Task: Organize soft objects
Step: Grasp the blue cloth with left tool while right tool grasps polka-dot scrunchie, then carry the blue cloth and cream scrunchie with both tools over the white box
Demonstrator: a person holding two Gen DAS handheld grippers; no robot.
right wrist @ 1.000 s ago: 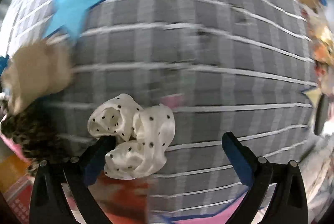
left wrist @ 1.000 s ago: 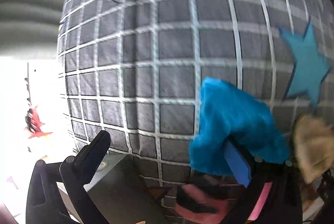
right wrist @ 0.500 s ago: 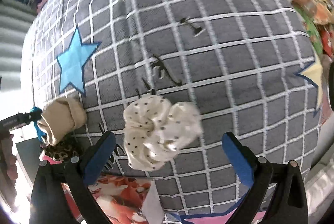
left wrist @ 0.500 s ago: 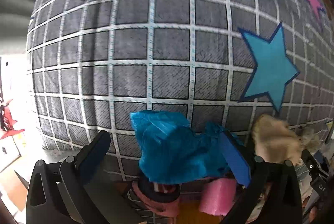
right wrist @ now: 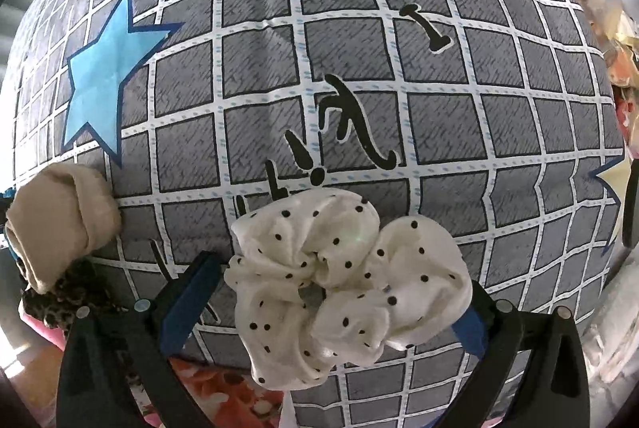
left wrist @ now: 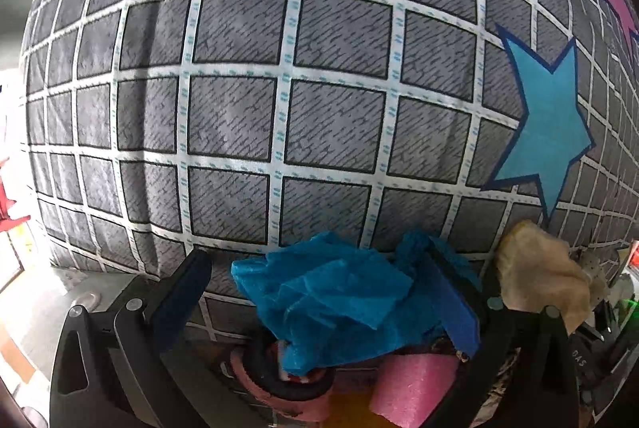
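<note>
A crumpled blue scrunchie (left wrist: pixel 335 300) lies between the wide-apart fingers of my left gripper (left wrist: pixel 319 302), its right part bunched against the right finger (left wrist: pixel 455 302). It rests on top of a pink and black scrunchie (left wrist: pixel 287 386). A white scrunchie with black dots (right wrist: pixel 343 284) fills the gap of my open right gripper (right wrist: pixel 327 312) and covers the right finger's tip. A beige scrunchie (left wrist: pixel 539 276) sits just right of the left gripper; in the right wrist view the beige scrunchie (right wrist: pixel 60 224) is at the far left, above a leopard-print scrunchie (right wrist: pixel 68 300).
A grey quilt with a white grid (left wrist: pixel 279 88) fills both views, with a blue star (left wrist: pixel 551 132) printed on it. The same blue star (right wrist: pixel 104 68) and black lettering (right wrist: pixel 359 124) show in the right view. A pink foam piece (left wrist: pixel 411 384) lies below the left gripper. Cluttered items (right wrist: pixel 607 28) line the right edge.
The blue scrunchie has slid from over the left gripper's right finger down into the gap. The white scrunchie has shifted from the right gripper's left finger toward the middle and right.
</note>
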